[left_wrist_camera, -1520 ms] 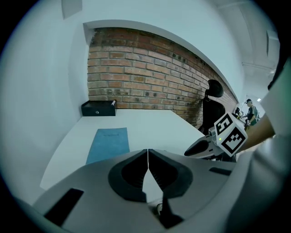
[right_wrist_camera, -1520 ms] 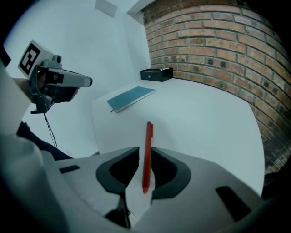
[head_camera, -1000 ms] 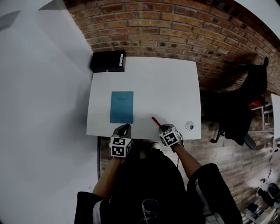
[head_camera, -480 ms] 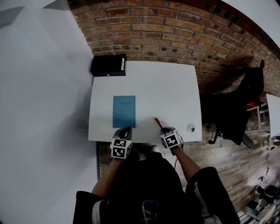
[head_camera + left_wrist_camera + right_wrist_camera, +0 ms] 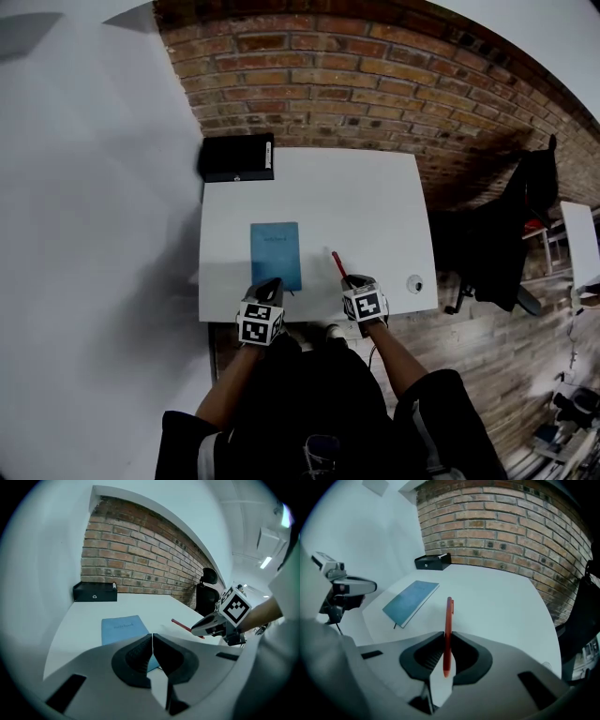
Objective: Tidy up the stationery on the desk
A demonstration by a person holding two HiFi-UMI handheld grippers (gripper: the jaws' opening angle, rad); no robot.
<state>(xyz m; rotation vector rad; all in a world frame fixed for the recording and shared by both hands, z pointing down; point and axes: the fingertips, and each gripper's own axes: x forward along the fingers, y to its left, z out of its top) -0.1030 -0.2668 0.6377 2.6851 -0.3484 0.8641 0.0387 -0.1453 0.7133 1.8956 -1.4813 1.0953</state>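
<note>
- Right gripper clamps the red pen, whose shaft juts forward past the fingertips.
- Left gripper, jaws pressed together and empty, hovers just short of the blue notebook.
- Pen pickup looks done; next probably comes stowing it, perhaps in the black box far ahead.

Office-type workroom. White desk pushed up against a bare brick wall. Black office chair stands off to one side. Blue notebook and black box on the desk. Strip light on a white ceiling.
</note>
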